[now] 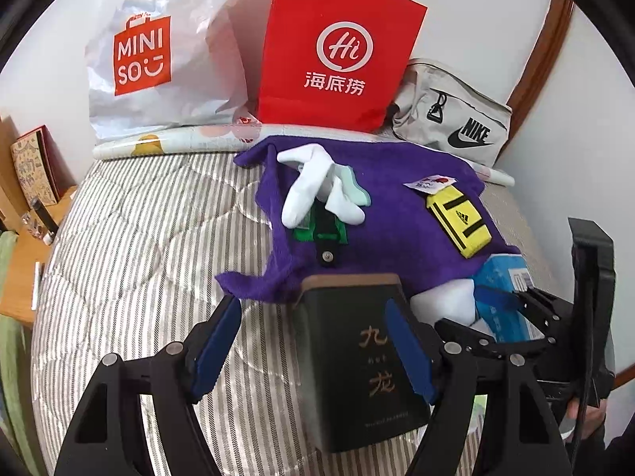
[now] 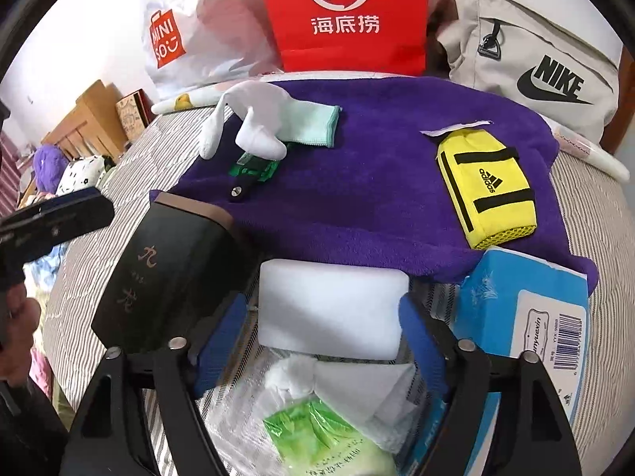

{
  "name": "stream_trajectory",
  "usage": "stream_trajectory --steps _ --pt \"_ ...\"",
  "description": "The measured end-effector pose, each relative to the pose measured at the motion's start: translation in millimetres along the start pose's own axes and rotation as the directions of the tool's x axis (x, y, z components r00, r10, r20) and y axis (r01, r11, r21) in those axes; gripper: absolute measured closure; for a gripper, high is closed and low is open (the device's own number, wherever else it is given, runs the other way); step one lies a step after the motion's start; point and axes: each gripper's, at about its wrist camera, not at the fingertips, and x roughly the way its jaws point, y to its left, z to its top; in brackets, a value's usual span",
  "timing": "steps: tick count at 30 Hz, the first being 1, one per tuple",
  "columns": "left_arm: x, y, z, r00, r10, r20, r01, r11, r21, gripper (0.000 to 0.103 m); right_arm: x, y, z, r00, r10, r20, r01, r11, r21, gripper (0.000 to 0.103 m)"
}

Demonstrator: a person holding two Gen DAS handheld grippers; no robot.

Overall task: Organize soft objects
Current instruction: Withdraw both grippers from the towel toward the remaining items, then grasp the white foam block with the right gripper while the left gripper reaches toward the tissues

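- Left wrist view: left hand-held gripper [image 1: 313, 341] has its jaws spread wide, gripping nothing; its right finger lies in front of the dark box [image 1: 357, 357], contact not clear.
- Dark box stands on the striped bed [image 1: 139, 238], its far edge over the hem of the purple towel [image 1: 397, 206].
- On the towel: white socks [image 1: 313, 182] overlying a green clip [image 1: 321, 234], partly hidden; yellow pouch [image 1: 460, 218] to the right.
- Right hand-held gripper [image 1: 512, 301] enters from the right, jaw state hard to read here; white sponge [image 1: 448, 297] and blue box [image 1: 504, 289] partly hidden behind it.
- Back edge: white bag [image 1: 158, 51], red bag [image 1: 337, 47] and grey bag [image 1: 456, 119] against the wall; wooden desk [image 1: 27, 269] left of the bed, cut off.
- Open striped bed left of the towel.
- Right wrist view: right hand-held gripper [image 2: 321, 341] open, fingers either side of the white sponge [image 2: 333, 305], touching or not unclear.
- Below the sponge, a plastic pack [image 2: 325, 432] with green print, cut by the frame.
- Dark box [image 2: 174, 265] leans left of the sponge; blue box [image 2: 528, 317] right, cut off.
- Purple towel [image 2: 357, 182] carries socks [image 2: 254, 123], clip [image 2: 254, 174], yellow pouch [image 2: 484, 186].
- Left edge blurred: gripper body and clutter, hard to make out.
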Motion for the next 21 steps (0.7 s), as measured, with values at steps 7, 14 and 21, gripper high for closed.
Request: stream_trajectory --steps 7,14,21 --pt "2.0 3.5 -9.0 1.0 -0.023 -0.01 0.023 1.0 -0.021 0.03 16.5 -0.7 4.0 0.993 -0.118 -0.019 0.118 0.993 -0.002 0.017" --pt "0.8 6.7 -18.7 0.999 -0.02 -0.028 0.018 0.999 -0.051 0.03 -3.6 -15.4 -0.2 0.997 -0.073 0.006 0.073 0.997 0.028 0.047" --pt "-10.2 -4.5 -33.1 0.998 -0.037 -0.042 0.034 0.998 -0.054 0.03 -47.2 -17.9 -14.3 0.996 0.024 0.085 -0.027 0.999 0.031 0.057"
